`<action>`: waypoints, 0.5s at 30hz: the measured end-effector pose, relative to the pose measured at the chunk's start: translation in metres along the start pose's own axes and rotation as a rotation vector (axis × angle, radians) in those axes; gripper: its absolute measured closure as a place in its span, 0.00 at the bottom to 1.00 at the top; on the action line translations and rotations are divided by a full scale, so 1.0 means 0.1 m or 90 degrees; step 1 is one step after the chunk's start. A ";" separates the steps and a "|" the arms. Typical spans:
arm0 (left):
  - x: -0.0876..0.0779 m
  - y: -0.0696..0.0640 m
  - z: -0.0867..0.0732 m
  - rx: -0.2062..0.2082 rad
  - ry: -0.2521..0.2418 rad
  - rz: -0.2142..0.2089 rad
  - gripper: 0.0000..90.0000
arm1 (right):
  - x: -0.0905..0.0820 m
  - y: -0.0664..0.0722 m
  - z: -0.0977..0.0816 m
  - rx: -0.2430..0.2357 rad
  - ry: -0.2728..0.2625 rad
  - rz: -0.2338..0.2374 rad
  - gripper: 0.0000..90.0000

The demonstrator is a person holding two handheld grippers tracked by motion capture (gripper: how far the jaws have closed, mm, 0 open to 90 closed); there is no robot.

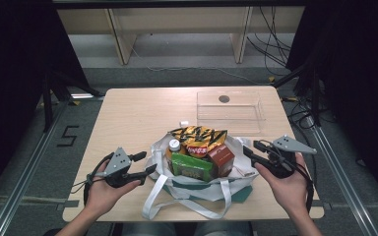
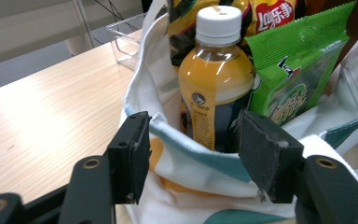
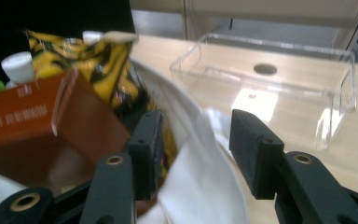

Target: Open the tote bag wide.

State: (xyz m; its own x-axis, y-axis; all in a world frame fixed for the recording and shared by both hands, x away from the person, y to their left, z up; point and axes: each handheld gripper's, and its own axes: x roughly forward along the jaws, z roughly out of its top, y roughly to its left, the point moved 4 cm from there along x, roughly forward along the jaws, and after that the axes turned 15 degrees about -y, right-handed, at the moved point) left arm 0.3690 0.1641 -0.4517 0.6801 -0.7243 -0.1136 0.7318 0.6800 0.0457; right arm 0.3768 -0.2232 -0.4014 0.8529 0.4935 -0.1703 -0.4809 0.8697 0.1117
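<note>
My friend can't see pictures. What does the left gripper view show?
A white tote bag stands on a wooden table, with the open black tongs on either side of its rim. Inside are an orange drink bottle with a white cap and a green snack packet.

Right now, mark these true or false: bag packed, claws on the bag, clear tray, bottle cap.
1. The white tote bag holds snacks and a drink. True.
2. The left claw is clamped on the bag's rim. False: its jaws stand open, with the rim between them.
3. The clear tray is full of groceries. False: nothing lies in it.
4. The juice bottle has a white cap. True.
5. The right claw is open. True.
</note>
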 end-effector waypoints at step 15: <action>0.01 -0.06 -0.01 -0.025 -0.037 -0.001 0.45 | 0.46 0.11 0.34 0.000 -0.017 0.037 0.65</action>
State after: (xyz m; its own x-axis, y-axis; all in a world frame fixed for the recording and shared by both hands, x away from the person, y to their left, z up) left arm 0.3652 0.1597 -0.4528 0.6812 -0.7301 -0.0551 0.7314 0.6819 0.0070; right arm 0.4177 -0.1916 -0.3748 0.8290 0.5421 -0.1376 -0.5292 0.8399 0.1209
